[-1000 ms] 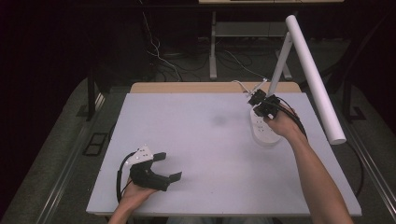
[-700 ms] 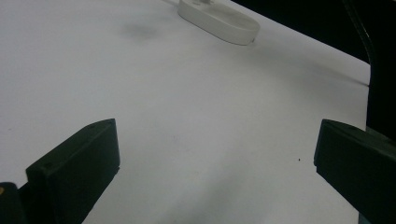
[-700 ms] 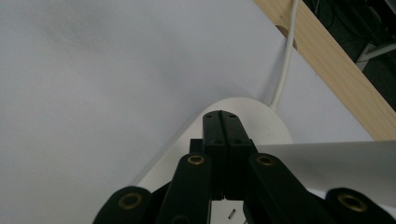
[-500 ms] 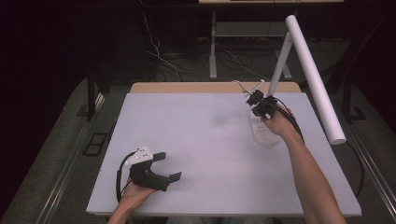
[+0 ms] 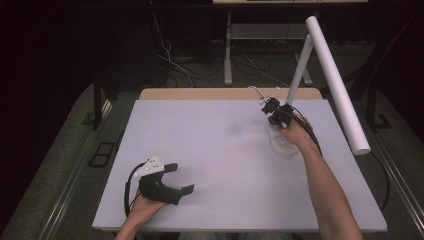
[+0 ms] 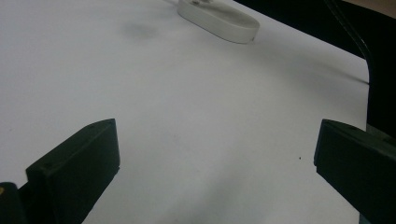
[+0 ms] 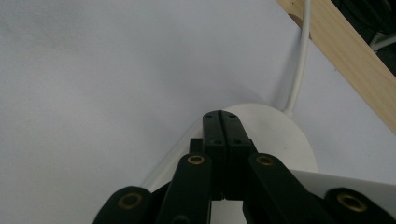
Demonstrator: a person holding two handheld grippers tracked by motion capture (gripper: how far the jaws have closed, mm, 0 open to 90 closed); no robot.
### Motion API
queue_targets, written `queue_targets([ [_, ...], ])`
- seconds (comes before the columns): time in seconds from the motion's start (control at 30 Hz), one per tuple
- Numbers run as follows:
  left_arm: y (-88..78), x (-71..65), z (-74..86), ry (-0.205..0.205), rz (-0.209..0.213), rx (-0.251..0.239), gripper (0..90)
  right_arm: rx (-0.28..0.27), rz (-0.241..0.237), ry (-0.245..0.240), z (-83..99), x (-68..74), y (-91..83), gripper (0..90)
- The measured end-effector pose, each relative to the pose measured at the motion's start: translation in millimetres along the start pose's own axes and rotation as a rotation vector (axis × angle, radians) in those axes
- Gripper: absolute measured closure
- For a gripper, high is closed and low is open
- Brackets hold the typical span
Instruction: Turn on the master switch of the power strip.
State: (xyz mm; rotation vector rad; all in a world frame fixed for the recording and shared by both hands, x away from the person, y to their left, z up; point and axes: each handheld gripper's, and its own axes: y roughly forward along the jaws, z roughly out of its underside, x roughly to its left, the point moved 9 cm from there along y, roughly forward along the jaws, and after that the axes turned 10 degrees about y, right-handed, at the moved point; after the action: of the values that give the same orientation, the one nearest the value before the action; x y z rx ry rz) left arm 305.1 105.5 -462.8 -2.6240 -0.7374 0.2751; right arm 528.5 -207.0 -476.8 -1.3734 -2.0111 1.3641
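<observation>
A white desk lamp stands at the table's far right, with an oval base [image 5: 283, 146], a slanted stem [image 5: 299, 74] and a long tube head [image 5: 336, 80]. My right gripper [image 5: 266, 104] hovers just over the far end of that base, jaws pressed together with nothing between them. In the right gripper view the shut tips [image 7: 220, 115] sit above the base [image 7: 285, 140], by the spot where the white cable [image 7: 299, 65] enters it. My left gripper [image 5: 181, 178] rests at the near left of the table, jaws wide apart and empty [image 6: 217, 149]. The base [image 6: 222, 17] lies far ahead of them.
The white tabletop [image 5: 220, 150] has a wooden strip [image 5: 225, 93] along its far edge, also seen close in the right gripper view [image 7: 355, 51]. A faint dark smudge [image 5: 233, 128] marks the middle. Cables and a stand foot lie on the floor beyond.
My right gripper has crept a little toward the table's far edge, along the lamp base. The left gripper has stayed where it was.
</observation>
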Motion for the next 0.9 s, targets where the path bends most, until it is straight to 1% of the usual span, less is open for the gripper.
queue_targets([
  [0.17,-0.1,-0.2,-0.1,0.003,-0.002,0.001,0.0,0.011,0.016,0.013,2.3,-3.6,3.5,89.6],
  [0.33,0.1,-0.3,0.0,0.004,-0.001,0.001,0.0,0.0,0.016,0.008,3.2,-5.1,3.7,89.8],
  [0.4,0.4,-1.1,-0.2,0.005,0.0,0.001,0.0,-0.002,0.006,0.018,4.2,-5.0,3.3,89.8],
  [0.47,0.4,-2.5,-0.6,0.013,0.006,0.002,0.0,-0.009,-0.012,0.049,4.3,-6.1,3.6,89.9],
  [0.5,0.4,-2.5,-0.6,0.013,0.006,0.002,0.0,-0.012,-0.015,0.055,4.1,-6.0,4.0,89.9],
  [0.6,-0.1,-2.5,-1.2,0.016,0.008,0.0,0.0,-0.009,-0.006,0.054,4.4,-5.5,4.7,90.0],
  [0.67,-0.7,-2.1,-1.4,0.017,0.006,-0.001,0.0,-0.011,-0.008,0.056,4.6,-5.3,5.1,90.0],
  [0.77,-1.6,-2.1,-1.5,0.018,0.005,-0.003,0.0,-0.019,-0.018,0.075,5.3,-6.7,5.5,90.0],
  [0.9,-1.1,-2.0,-1.1,0.021,0.007,0.0,0.0,-0.033,-0.014,0.088,6.2,-6.7,5.9,90.0],
])
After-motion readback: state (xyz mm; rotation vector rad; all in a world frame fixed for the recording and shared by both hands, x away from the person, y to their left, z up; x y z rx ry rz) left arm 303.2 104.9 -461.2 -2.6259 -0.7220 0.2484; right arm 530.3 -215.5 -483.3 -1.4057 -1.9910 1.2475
